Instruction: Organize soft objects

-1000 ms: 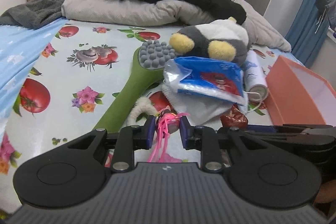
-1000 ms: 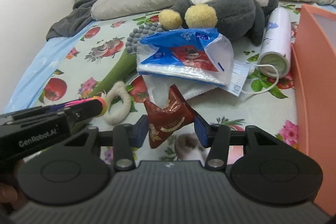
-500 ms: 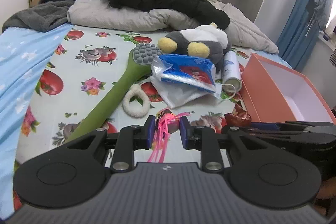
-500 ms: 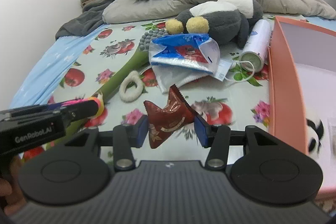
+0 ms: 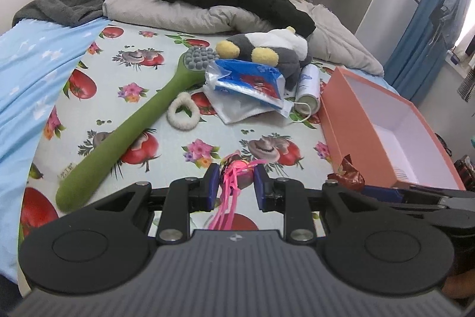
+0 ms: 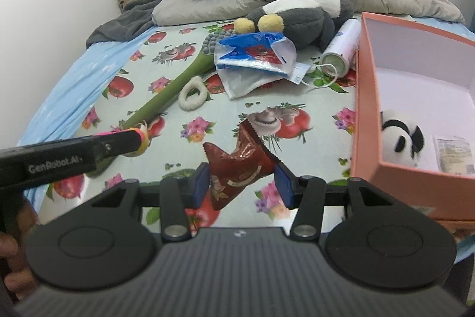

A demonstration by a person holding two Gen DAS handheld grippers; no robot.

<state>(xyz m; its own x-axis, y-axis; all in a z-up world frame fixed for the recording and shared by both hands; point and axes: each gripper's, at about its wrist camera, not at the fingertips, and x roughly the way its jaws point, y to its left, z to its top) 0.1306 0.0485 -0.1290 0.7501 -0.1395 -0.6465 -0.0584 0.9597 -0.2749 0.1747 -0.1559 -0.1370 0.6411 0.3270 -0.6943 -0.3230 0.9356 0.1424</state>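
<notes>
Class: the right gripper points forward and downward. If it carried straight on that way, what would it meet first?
Most likely the printed bedsheet. The right gripper, gripping a dark red foil pouch, aims left of the orange box; depth is uncertain.

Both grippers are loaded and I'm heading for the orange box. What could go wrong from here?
1. The red pouch is pinched only at its lower part by the right gripper; its upper part sticks out free and may catch the orange box wall.
2. The pink strings of the tassel toy in the left gripper dangle loose and could snag.
3. The two grippers sit close side by side, so they might bump at the box.
</notes>
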